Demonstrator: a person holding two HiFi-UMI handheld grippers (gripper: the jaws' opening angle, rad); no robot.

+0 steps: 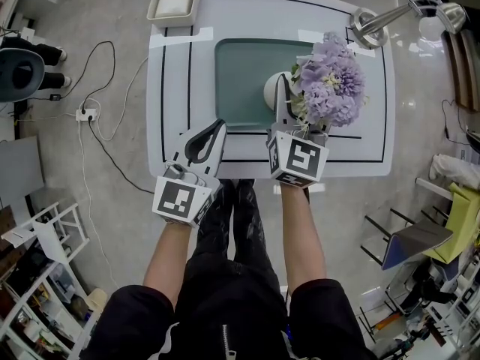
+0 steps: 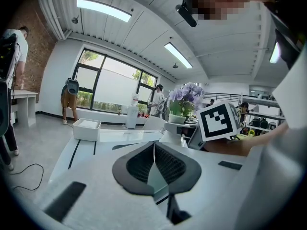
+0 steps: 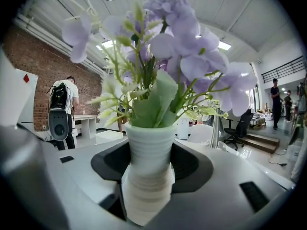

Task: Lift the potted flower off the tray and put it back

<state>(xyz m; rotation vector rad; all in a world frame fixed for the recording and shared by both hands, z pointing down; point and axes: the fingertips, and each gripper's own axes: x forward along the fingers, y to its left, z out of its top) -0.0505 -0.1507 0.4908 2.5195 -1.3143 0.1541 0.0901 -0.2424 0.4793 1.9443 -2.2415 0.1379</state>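
Clamping the ribbed white pot [image 3: 147, 152] from either side, the dark pads [image 3: 192, 163] of the right gripper [image 1: 289, 103] hold the potted flower [image 1: 330, 81] upright, its pale purple blooms and green leaves spreading above the jaws. From above, the pot is over the right part of the teal tray [image 1: 240, 81], a little right of the frame's centre. Whether its base rests on the tray or hangs just clear of it, I cannot tell. On the left gripper [image 2: 154, 159] the two jaws are pressed together along a thin seam with nothing between them. It is held over the white table [image 1: 176, 88] by the tray's lower left corner, near the table's front edge. Behind each gripper sits its cube of square markers, and behind those the person's bare forearms run down to the bottom of the frame. Further out, a shallow white dish [image 1: 172, 2] stands at the table's upper left corner and a metal desk lamp [image 1: 369, 27] at its upper right. On the floor at the left a power strip [image 1: 86, 113] lies among looping cables.
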